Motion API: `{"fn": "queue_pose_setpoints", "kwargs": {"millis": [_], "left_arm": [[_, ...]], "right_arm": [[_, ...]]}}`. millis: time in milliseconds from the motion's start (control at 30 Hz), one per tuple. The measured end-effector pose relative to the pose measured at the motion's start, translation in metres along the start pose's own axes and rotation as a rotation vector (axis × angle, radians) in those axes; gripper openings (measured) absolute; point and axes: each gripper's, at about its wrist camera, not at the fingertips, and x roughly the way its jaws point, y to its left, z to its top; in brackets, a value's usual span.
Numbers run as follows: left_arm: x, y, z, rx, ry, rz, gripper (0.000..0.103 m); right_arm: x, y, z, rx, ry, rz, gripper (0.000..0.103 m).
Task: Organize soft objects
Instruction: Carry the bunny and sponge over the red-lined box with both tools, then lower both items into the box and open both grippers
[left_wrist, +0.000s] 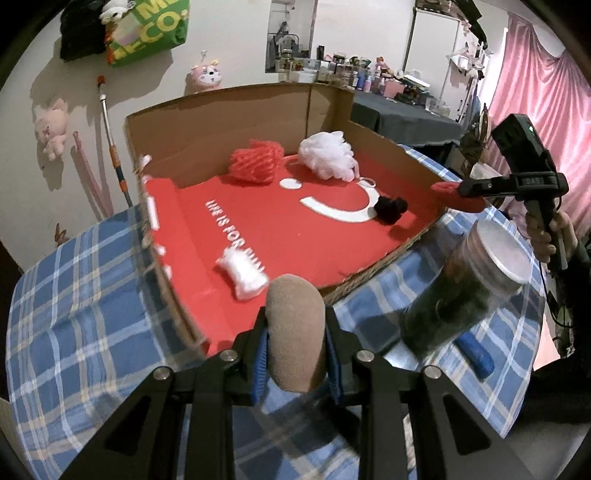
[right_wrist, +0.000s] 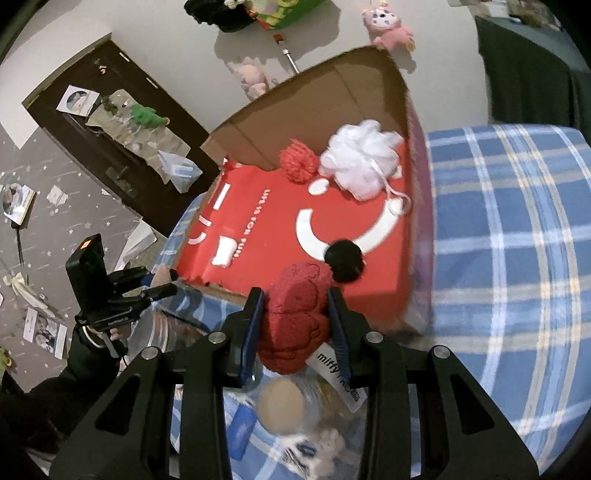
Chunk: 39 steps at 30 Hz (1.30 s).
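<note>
The left gripper (left_wrist: 295, 347) is clamped on a tan sponge (left_wrist: 295, 332), a matte, rounded oblong whose long axis runs along the fingers, its domed end pointing toward a shallow cardboard box (left_wrist: 236, 114). The right gripper (right_wrist: 295, 325) squeezes a red plush toy (right_wrist: 295, 317), lumpy and nubbly, stood roughly upright between blue-padded fingers (right_wrist: 249, 332), a white tag (right_wrist: 338, 373) hanging from its lower side. Both soft items are held above a blue-and-white plaid cloth (left_wrist: 74, 295), near the box's open front edge. Inside, on a smooth red printed floor (left_wrist: 295, 240), lie a small white fluffy wad (left_wrist: 242, 273) near the front, a black pom-pom (left_wrist: 389, 208) on the white curved graphic, and at the rear wall a red netted puff (left_wrist: 255, 162) beside a frilly white mesh bath puff (left_wrist: 327, 155). A clear cylindrical jar (left_wrist: 465, 288) with a pale lid tilts over the cloth at right, beside a small blue block (left_wrist: 476, 354).
</note>
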Motion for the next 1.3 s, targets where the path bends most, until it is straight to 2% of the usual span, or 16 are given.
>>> {"fn": "queue_pose_setpoints", "kwargs": {"millis": [167, 400, 500, 767, 1100, 1300], "left_arm": [[0.011, -0.015, 0.024, 0.012, 0.005, 0.001, 0.028], [0.037, -0.027, 0.054, -0.005, 0.049, 0.039, 0.028], [0.052, -0.027, 0.061, -0.017, 0.083, 0.061, 0.028], [0.093, -0.022, 0.074, -0.031, 0.164, 0.138, 0.029], [0.126, -0.011, 0.076, -0.014, 0.279, 0.221, 0.033], [0.130, -0.006, 0.076, -0.017, 0.299, 0.228, 0.039]], "right_arm": [[0.010, 0.020, 0.018, -0.053, -0.015, -0.014, 0.033], [0.040, 0.048, 0.040, -0.173, -0.002, -0.143, 0.033], [0.061, 0.055, 0.047, -0.225, 0.033, -0.212, 0.033], [0.113, 0.066, 0.059, -0.317, 0.148, -0.326, 0.033], [0.147, 0.062, 0.071, -0.386, 0.251, -0.499, 0.033], [0.159, 0.049, 0.073, -0.384, 0.310, -0.531, 0.036]]}}
